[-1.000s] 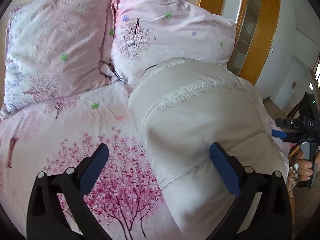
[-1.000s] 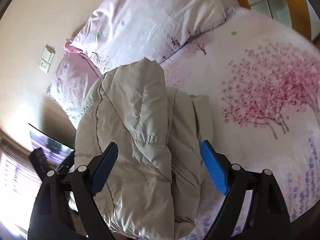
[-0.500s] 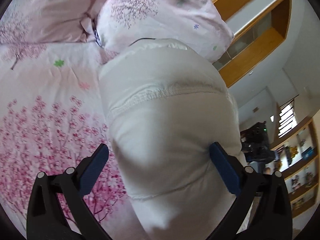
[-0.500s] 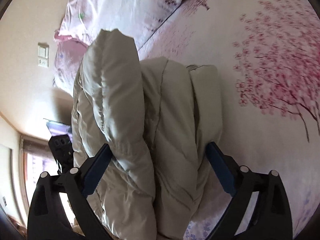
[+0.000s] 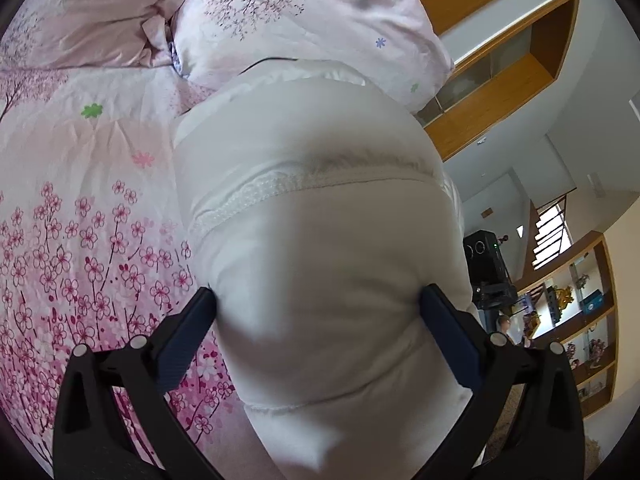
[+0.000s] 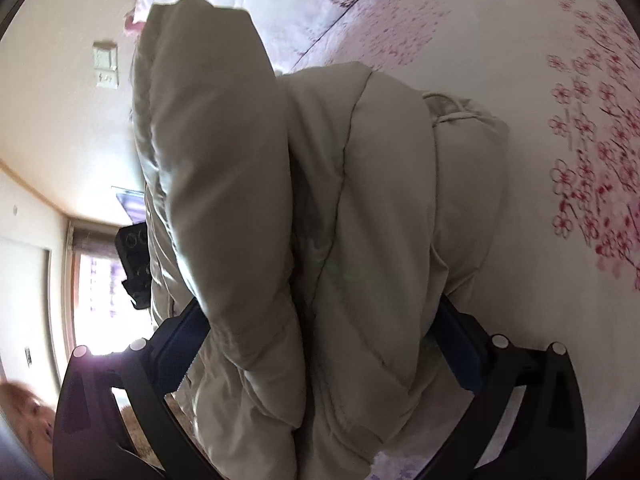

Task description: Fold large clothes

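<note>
A puffy cream jacket [image 5: 320, 220] lies folded into a thick bundle on the pink blossom bedspread [image 5: 80, 240]. My left gripper [image 5: 318, 294] straddles one end of it with its jaws wide, and the padding bulges against both blue pads. From the opposite end, my right gripper [image 6: 320, 306] straddles the jacket [image 6: 360, 200] with its jaws spread to their widest. The stacked layers fill the gap and brush both pads. A rolled flap stands up on the left of the bundle in the right wrist view.
Two pink pillows [image 5: 300, 20] [image 5: 92, 20] lie at the head of the bed. A wooden shelf unit [image 5: 500, 80] stands beyond the bed's edge. The bedspread [image 6: 580, 120] stretches right of the bundle. A person [image 6: 24, 412] shows at the lower left, by a bright window.
Both grippers have sunk and tipped towards the jacket, which now fills the gap between each pair of fingers. The right jaws have spread a little wider.
</note>
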`<state>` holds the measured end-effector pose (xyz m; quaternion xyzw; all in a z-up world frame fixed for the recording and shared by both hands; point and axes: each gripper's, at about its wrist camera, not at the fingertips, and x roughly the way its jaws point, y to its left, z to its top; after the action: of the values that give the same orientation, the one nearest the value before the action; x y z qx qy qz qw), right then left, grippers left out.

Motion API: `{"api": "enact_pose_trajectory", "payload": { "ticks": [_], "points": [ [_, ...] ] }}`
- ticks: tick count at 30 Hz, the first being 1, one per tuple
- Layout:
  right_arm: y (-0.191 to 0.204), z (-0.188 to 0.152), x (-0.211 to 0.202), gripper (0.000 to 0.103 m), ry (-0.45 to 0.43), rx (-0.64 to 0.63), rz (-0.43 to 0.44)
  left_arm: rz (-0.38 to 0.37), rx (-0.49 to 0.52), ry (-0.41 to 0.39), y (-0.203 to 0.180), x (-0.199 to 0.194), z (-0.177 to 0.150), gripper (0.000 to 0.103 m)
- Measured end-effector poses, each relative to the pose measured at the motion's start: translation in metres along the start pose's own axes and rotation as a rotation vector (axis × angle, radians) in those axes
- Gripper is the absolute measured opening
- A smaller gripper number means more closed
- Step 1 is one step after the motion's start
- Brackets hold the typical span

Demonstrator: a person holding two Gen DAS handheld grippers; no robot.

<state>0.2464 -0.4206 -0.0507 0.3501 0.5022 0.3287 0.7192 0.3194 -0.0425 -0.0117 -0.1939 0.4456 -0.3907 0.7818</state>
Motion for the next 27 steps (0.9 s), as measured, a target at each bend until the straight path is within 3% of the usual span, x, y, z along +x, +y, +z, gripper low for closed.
{"api": "enact_pose_trajectory", "payload": {
  "ticks": [7, 9, 13, 16, 21, 27],
  "points": [
    [0.009, -0.002, 0.011, 0.101, -0.009, -0.032, 0.017, -0.053, -0.099, 0.062, 0.011, 0.007, 0.003, 0.101],
    [0.010, -0.006, 0.018, 0.089, -0.018, -0.035, 0.059, -0.080, -0.125, 0.050, 0.015, 0.009, 0.003, 0.100],
    [0.013, -0.019, 0.015, 0.060, -0.086, -0.046, 0.131, -0.094, -0.118, 0.015, 0.013, 0.002, 0.000, 0.077],
    [0.020, -0.027, 0.009, 0.047, -0.124, -0.064, 0.158, -0.091, -0.077, 0.007, 0.008, -0.006, 0.000, 0.067],
    [0.033, -0.024, 0.013, 0.039, -0.143, -0.081, 0.194, -0.095, -0.039, -0.039, 0.006, -0.021, 0.007, 0.061],
    [0.085, 0.018, 0.033, 0.038, -0.110, -0.159, 0.158, -0.056, -0.016, -0.155, 0.018, -0.063, 0.025, 0.059]
  ]
}}
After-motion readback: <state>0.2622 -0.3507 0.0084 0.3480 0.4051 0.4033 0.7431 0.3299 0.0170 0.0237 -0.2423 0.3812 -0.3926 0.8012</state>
